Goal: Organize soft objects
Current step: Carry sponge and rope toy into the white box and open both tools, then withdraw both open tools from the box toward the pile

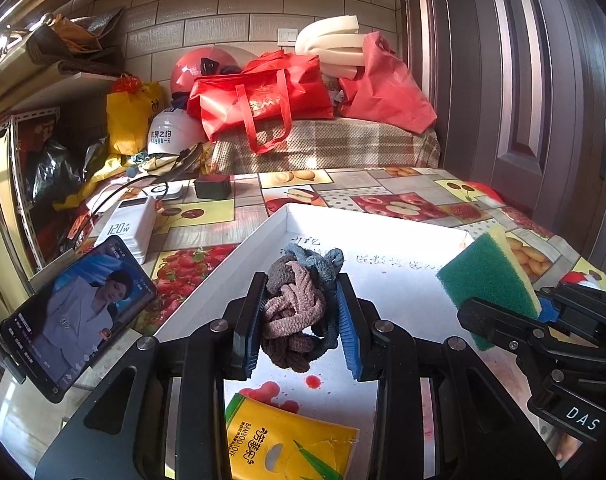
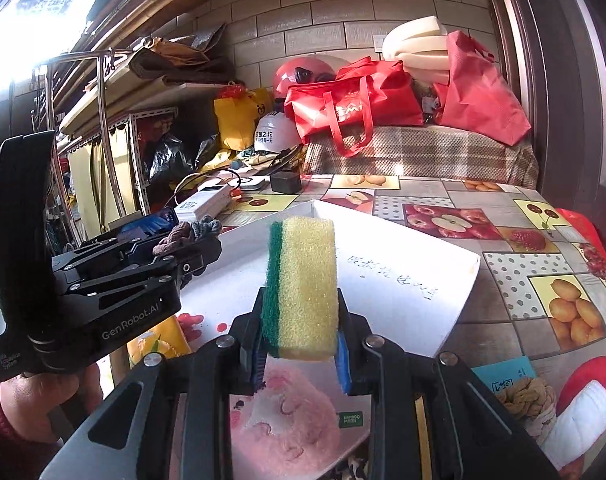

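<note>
Two hand-held grippers are observed above a white box lid (image 1: 263, 236) that lies on a fruit-patterned tablecloth (image 1: 403, 204). The left gripper (image 1: 299, 312) is clenched on a bundle of hair ties (image 1: 295, 300) in brown, pink and grey-blue; the bundle is pinched between the blue pads and held over the lid's near end. The right gripper (image 2: 299, 344) is closed on a sponge (image 2: 303, 284), yellow with a green scouring face, which is held upright above the lid's middle. In the left wrist view the sponge (image 1: 487, 276) is seen to the right of the bundle, well apart from it. Handwriting is noted on the lid's inner surface. A yellow tissue pack (image 1: 287, 440) lies below the left gripper, and a pink fluffy item (image 2: 287, 412), possibly a cloth, lies below the right one; the view there is partly blocked. A phone (image 1: 79, 312) is propped at the left edge, beside a white power bank (image 1: 131, 224).
</note>
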The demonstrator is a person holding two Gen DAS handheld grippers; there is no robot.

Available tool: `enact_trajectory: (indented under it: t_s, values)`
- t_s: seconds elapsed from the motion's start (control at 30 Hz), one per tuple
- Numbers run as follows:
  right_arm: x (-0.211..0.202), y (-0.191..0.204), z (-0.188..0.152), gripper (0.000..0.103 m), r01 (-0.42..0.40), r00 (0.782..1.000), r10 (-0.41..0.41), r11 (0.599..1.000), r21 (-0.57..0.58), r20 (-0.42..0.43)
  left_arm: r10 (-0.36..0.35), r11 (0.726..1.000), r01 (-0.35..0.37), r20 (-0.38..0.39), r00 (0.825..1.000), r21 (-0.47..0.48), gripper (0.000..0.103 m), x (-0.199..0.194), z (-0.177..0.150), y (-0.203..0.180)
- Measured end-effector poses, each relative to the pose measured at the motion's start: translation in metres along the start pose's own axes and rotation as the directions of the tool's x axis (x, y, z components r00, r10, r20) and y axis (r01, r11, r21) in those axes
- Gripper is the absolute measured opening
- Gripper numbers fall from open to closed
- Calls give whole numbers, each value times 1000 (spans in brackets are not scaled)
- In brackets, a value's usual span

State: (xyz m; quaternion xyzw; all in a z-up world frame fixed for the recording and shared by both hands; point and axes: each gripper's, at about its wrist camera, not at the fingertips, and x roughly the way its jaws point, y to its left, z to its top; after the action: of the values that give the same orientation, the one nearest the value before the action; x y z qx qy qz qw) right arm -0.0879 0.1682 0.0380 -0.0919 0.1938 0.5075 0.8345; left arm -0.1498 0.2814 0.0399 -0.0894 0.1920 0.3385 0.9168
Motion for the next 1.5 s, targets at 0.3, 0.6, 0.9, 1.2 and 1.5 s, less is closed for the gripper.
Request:
enact_trajectory:
  t_s: [0.3,0.6,0.9,1.2,1.5]
  values:
    - [8,6,2,42,48,998,-48,999,-23,-28,16,1000,-16,-29,999,4,50,6,0,-2]
    - [1,2,3,84,95,995,-96,995,1,8,88,995,-88,12,996,-36,90,-2,-2,8]
    - [-3,3,3,89,121,992,-121,993,3,39,120,991,-118,38,992,-56,103,-8,-4,11]
    - [-12,15,-1,89,116,992,-113,992,-50,62,118,991,-114,46,992,-71,103,-9,-4,13]
    - [-27,11,-5,89,143,985,-141,990,-9,104,124,990,-118,68,990,-76,103,-13,-5,14]
